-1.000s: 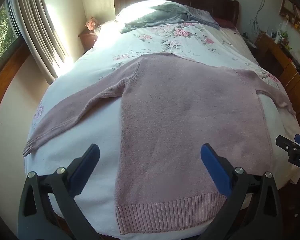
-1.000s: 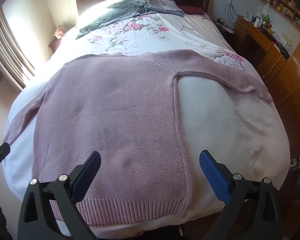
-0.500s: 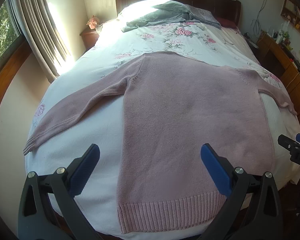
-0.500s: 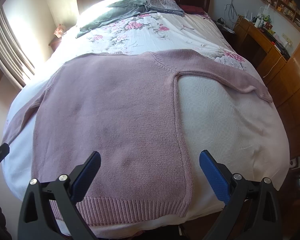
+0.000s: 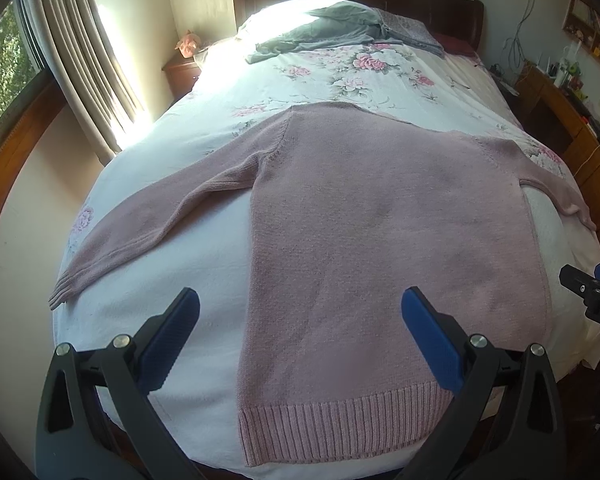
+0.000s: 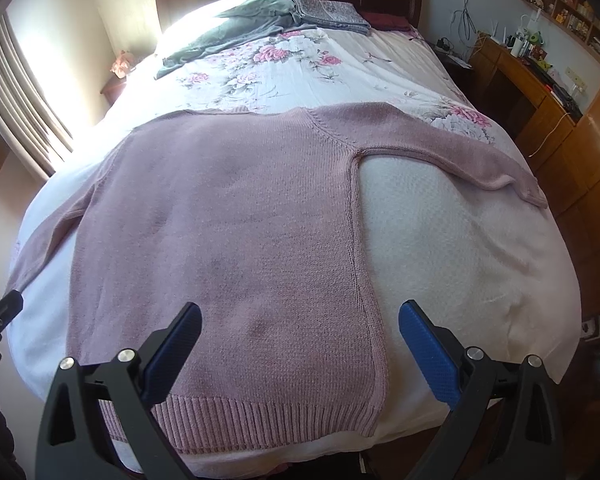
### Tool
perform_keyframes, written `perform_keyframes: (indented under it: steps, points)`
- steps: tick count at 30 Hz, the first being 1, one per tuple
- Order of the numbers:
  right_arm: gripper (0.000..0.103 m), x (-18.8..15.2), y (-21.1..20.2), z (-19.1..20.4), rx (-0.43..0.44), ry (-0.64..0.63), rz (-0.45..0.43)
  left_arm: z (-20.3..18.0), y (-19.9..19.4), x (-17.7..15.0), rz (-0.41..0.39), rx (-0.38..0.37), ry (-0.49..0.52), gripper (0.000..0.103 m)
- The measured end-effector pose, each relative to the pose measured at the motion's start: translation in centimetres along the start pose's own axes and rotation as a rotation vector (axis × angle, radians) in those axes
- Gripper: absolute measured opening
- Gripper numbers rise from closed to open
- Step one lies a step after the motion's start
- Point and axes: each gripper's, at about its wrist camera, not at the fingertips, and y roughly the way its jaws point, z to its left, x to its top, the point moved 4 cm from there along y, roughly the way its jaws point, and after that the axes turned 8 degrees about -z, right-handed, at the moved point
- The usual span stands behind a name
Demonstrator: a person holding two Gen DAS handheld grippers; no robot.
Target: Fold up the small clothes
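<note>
Both claws are hanging released, gripping nothing: left claw (image 5: 300, 312) over the hem side of the pink sweater (image 5: 380, 240), right claw (image 6: 300, 320) near its right hem corner. Sweater is lying flat on the bed (image 6: 460, 260), sleeves spread, ribbed hem (image 5: 340, 428) at the foot edge. Since a second ago the claws are only drifting slightly, the view barely shifting; folding is not yet starting, probably still lining up a first grab

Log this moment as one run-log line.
stage: pre-grasp | pink sweater: flat on bed, sleeves spread | left gripper: open | right gripper: open
</note>
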Motion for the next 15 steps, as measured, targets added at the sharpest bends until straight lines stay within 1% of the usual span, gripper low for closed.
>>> perform_keyframes:
  steps: [15]
  points:
    - [0.099,0.0,0.03,0.04,0.004,0.005,-0.003,0.33,0.06,-0.18,0.005,0.006,-0.003,0.1]
